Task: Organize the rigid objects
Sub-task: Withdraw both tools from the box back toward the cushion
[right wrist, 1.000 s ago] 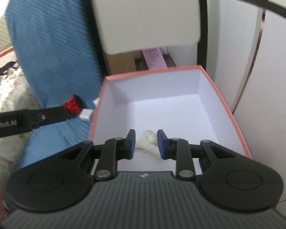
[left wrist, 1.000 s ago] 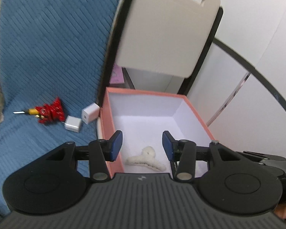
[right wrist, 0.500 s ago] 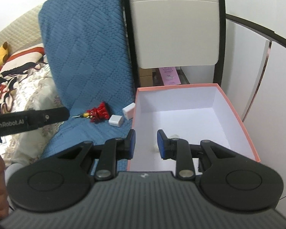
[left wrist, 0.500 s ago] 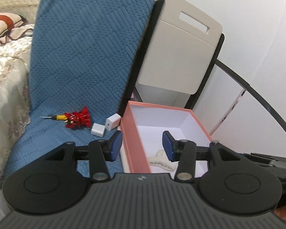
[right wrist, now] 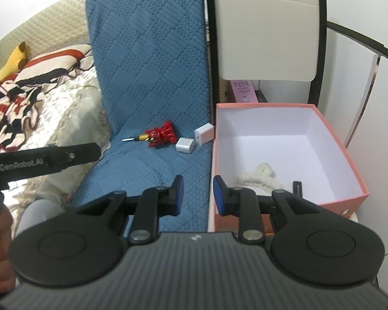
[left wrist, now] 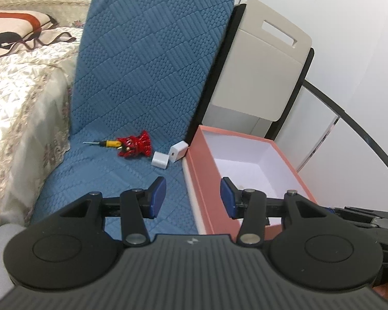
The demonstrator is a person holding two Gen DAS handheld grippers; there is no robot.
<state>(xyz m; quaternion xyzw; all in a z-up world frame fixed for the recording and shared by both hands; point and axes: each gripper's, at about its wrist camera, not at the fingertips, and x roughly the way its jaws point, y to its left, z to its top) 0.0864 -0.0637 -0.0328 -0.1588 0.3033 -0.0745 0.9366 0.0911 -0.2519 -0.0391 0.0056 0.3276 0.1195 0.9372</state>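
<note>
Both grippers' fingers apart and empty: left gripper (left wrist: 192, 196) straddling the near wall of the pink box (left wrist: 203, 180), right gripper (right wrist: 198, 194) narrower, over that same wall. Inside the box (right wrist: 349, 155): a white hair claw (right wrist: 258, 175) and a small black stick (right wrist: 298, 188). On the blue cover (right wrist: 152, 77), well beyond the fingers: red toy (right wrist: 163, 134), screwdriver (right wrist: 137, 137), two white cubes (right wrist: 185, 144).
</note>
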